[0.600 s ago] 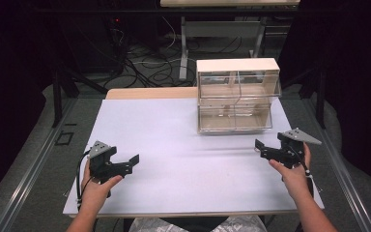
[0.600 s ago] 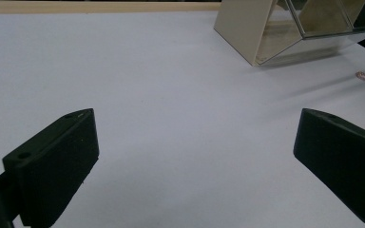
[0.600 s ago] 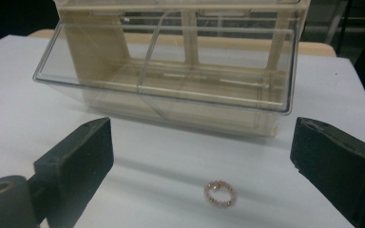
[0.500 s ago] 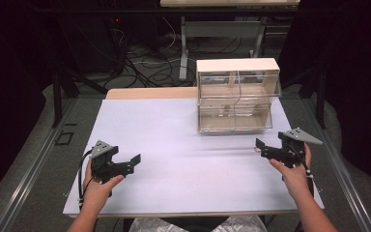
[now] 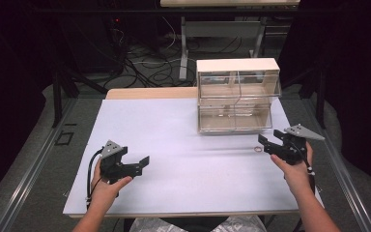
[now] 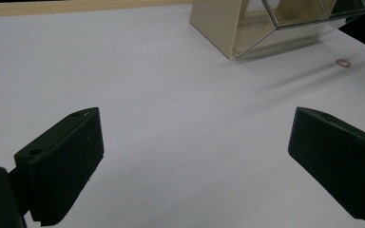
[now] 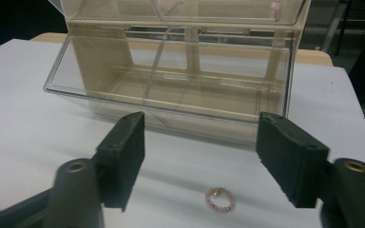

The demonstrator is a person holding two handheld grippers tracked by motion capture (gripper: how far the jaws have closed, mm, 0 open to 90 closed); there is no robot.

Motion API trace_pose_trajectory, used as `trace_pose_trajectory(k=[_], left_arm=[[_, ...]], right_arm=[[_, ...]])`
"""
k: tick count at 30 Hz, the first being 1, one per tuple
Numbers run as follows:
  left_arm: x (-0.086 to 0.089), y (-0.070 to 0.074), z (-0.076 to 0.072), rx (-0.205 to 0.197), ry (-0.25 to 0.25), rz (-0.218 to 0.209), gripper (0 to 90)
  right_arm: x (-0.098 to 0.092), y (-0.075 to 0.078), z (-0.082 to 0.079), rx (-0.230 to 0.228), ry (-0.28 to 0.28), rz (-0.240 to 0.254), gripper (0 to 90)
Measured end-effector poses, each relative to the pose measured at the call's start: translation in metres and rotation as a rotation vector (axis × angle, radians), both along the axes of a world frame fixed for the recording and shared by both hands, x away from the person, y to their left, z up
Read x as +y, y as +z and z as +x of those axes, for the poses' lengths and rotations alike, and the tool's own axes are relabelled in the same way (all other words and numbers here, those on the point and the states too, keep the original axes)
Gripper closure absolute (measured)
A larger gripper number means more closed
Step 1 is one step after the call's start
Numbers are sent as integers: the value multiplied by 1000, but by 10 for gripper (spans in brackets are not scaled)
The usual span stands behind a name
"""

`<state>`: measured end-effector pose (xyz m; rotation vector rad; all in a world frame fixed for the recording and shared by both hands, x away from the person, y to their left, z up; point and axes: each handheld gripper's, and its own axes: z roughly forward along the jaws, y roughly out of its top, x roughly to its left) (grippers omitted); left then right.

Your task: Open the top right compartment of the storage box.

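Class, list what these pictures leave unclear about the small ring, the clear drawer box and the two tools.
- Ring: high view, too small to show its beads.
- Drawer box: right gripper view, top cut off by the edge; glare blurs any contents.
- Right tool: jaws stand apart, body cut off below.
- Left tool: jaws apart, body cut off by the bottom edge.

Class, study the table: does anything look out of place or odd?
A small pink ring lies loose on the white table, outside the clear drawer box, between the right gripper's open jaws. Nothing looks spilled or damaged.
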<state>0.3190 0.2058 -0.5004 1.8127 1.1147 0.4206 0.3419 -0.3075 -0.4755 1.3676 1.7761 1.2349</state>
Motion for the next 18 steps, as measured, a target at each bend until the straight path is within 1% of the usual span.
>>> trace_pose_trajectory(k=[1,2,3,5,6,7,8,10,11,12,14,15,16,17,18], left_arm=[[-1,0,0,3,1,-5,52],[-1,0,0,3,0,-6,58],[-2,1,1,5,0,-7,62],[-2,1,1,4,0,-4,74],[-3,1,1,5,2,-9,80],[-4,3,2,2,3,-8,86],[-4,3,3,3,4,-7,93],[-6,5,4,1,5,-8,112],[-7,6,4,-1,3,0,126],[-8,6,5,-1,5,-6,137],[-9,7,6,-6,3,3,149],[-10,7,7,-1,3,0,153],[-11,7,7,1,6,-4,160],[-11,7,7,1,6,-4,161],[-11,9,8,-1,1,6,162]], right_arm=[[1,3,1,-2,0,-1,368],[1,7,1,8,-6,-12,400],[2,9,3,-7,-7,-11,456],[4,16,5,-9,-8,-23,529],[4,18,7,-18,-10,-26,564],[5,22,9,-22,0,-24,587],[6,25,11,-22,-3,-32,610],[7,29,15,-35,9,-44,644],[8,32,16,-31,7,-44,672],[8,34,18,-31,20,-47,700],[10,38,22,-28,24,-43,734],[10,40,24,-34,32,-53,752],[11,42,25,-31,28,-56,766],[12,43,27,-35,28,-50,780],[12,45,29,-34,31,-64,792]])
